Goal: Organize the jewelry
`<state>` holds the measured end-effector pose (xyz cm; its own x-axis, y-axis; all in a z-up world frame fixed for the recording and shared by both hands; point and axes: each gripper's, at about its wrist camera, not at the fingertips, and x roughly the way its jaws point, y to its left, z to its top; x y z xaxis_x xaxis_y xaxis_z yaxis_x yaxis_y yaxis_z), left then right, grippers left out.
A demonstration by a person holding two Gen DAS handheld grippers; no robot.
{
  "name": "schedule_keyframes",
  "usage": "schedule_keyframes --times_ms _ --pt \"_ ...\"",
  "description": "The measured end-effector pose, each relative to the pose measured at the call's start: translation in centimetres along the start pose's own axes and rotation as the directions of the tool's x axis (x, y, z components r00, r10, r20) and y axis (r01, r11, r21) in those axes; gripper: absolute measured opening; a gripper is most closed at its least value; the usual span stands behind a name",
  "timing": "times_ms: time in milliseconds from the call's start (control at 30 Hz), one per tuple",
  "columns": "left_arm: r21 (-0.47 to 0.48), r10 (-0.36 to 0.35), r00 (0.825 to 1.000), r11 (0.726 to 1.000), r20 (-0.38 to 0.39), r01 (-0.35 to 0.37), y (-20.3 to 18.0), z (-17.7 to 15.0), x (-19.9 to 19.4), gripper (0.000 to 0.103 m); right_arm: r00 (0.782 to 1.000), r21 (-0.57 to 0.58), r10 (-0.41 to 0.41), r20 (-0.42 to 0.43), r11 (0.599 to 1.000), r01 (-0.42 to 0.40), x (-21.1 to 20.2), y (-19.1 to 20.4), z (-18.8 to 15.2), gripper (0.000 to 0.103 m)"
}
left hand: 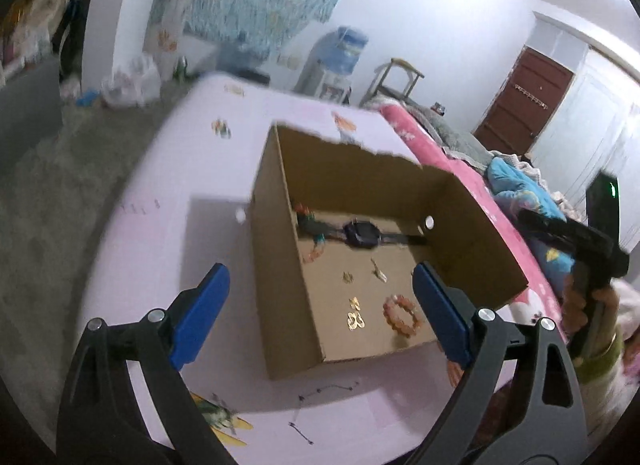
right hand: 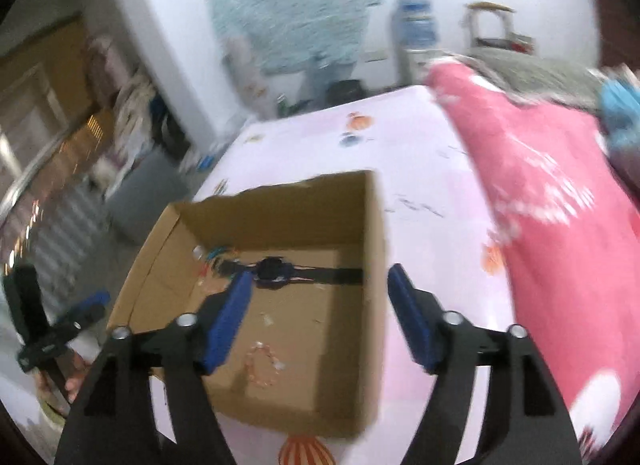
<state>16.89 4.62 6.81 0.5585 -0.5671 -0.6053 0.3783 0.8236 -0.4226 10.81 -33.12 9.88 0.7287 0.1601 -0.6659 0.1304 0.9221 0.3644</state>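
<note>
An open cardboard box (left hand: pixel 280 201) stands on a pale pink cloth. On its floor lie a dark wristwatch (left hand: pixel 360 234), a pink bead bracelet (left hand: pixel 402 315), gold earrings (left hand: pixel 356 319), two small gold pieces (left hand: pixel 378 271) and a colourful beaded piece (left hand: pixel 308 221) in the far left corner. My left gripper (left hand: pixel 320 277) is open and holds nothing, near the box's near left corner. My right gripper (right hand: pixel 320 275) is open and holds nothing; its jaws frame the box's right wall (right hand: pixel 374 225). The watch (right hand: pixel 274 269) and bracelet (right hand: pixel 262 365) show blurred there.
The cloth-covered table (left hand: pixel 168 233) drops to grey floor on the left. A pink blanket (right hand: pixel 560 205) and blue bedding (left hand: pixel 516 189) lie along the right. A hand (left hand: pixel 608 297) holds the right gripper's dark handle (left hand: pixel 576 241). The left gripper's blue finger (right hand: pixel 90 303) shows at far left.
</note>
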Motion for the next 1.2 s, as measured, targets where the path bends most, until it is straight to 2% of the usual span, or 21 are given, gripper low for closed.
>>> schedule_keyframes --times_ms 67,133,167,233,333,433,667,867,967,1033,1100,1200 --pt "-0.063 -0.054 0.997 0.997 -0.050 0.051 0.5 -0.3 1.5 0.089 0.996 0.111 0.052 -0.069 0.993 -0.044 1.1 -2.2 -1.2 0.072" --pt "-0.142 -0.127 0.987 0.984 -0.102 0.112 1.1 -0.8 2.7 0.089 0.974 0.210 0.146 -0.176 0.972 -0.108 3.2 -3.5 -2.8 0.072" --pt "-0.181 -0.181 0.976 0.971 -0.125 0.157 1.1 -1.1 3.3 0.089 0.957 0.233 0.197 -0.211 0.961 -0.147 4.0 -3.4 -3.6 0.072" --pt "-0.183 -0.151 0.982 0.975 -0.110 0.130 0.7 -1.6 3.3 0.089 0.966 0.193 0.164 -0.201 0.973 -0.125 3.8 -2.4 -4.1 0.072" --pt "-0.127 -0.086 0.990 0.989 -0.111 0.072 -0.8 -2.0 3.1 0.089 0.978 0.110 0.080 -0.193 0.992 -0.060 3.4 -0.5 -4.3 0.072" --pt "-0.080 -0.043 0.992 0.996 -0.115 0.034 -2.0 -2.7 2.4 0.090 0.978 0.109 0.068 -0.196 0.993 -0.047 2.9 -0.3 -4.7 0.072" --pt "-0.081 -0.062 0.987 0.995 -0.147 0.051 -3.0 -5.4 0.0 0.090 0.980 0.119 0.055 -0.191 0.992 -0.033 0.2 -0.1 -7.6 0.072" --pt "-0.055 -0.028 0.993 0.998 -0.116 0.021 -3.5 -6.0 -1.3 0.091 0.989 0.069 -0.012 -0.150 0.997 0.023 -1.2 0.4 -9.7 0.072" --pt "-0.033 0.051 0.998 0.998 -0.033 -0.052 -4.1 -6.0 -3.2 0.091 0.994 0.072 -0.088 -0.068 0.993 0.093 -3.3 0.7 -10.4 0.084" --pt "0.005 0.132 0.991 0.991 0.027 -0.132 -5.0 -6.0 -4.7 0.092 0.984 0.064 -0.180 0.012 0.982 0.178 -5.4 1.3 -11.3 0.090" --pt "0.042 0.203 0.977 0.978 0.065 -0.206 -6.0 -6.3 -5.8 0.095 0.962 0.033 -0.264 0.073 0.964 0.262 -6.8 2.1 -12.3 0.093" --pt "0.084 0.246 0.967 0.964 0.073 -0.252 -7.3 -7.0 -7.1 0.095 0.934 -0.043 -0.326 0.143 0.941 0.335 -8.5 4.0 -14.0 0.096"
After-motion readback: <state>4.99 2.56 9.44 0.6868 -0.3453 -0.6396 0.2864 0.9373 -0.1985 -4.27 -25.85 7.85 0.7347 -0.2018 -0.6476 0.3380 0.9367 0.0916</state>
